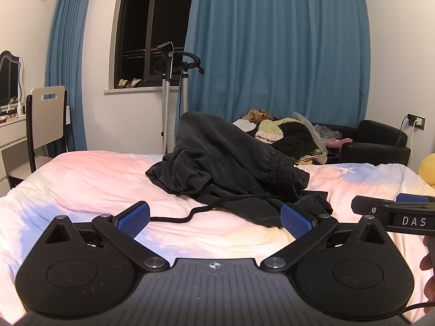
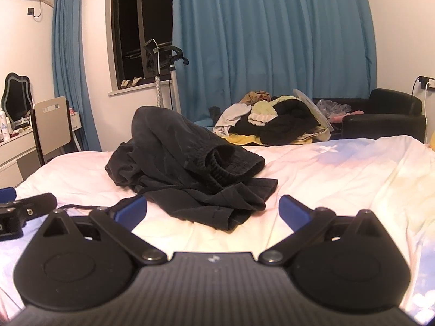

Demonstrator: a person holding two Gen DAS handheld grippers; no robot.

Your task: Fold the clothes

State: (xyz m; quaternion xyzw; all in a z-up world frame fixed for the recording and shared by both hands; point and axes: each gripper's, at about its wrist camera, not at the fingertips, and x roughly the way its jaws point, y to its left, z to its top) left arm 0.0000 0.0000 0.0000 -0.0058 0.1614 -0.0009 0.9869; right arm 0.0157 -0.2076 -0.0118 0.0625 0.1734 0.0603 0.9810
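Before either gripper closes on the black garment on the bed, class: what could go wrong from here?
1. The loose drawstring trails from the black garment toward the open left gripper; pinching it alone may drag, not lift.
2. The garment lies bunched, so the open right gripper may catch several layers.

A dark pair of pants (image 1: 228, 160) lies in a heap on the pink bed (image 1: 81, 182). The left gripper (image 1: 214, 218) is wide open, holding nothing. The right gripper (image 1: 391, 209) pokes in beside it. Blue curtains (image 1: 277, 49) hang behind.
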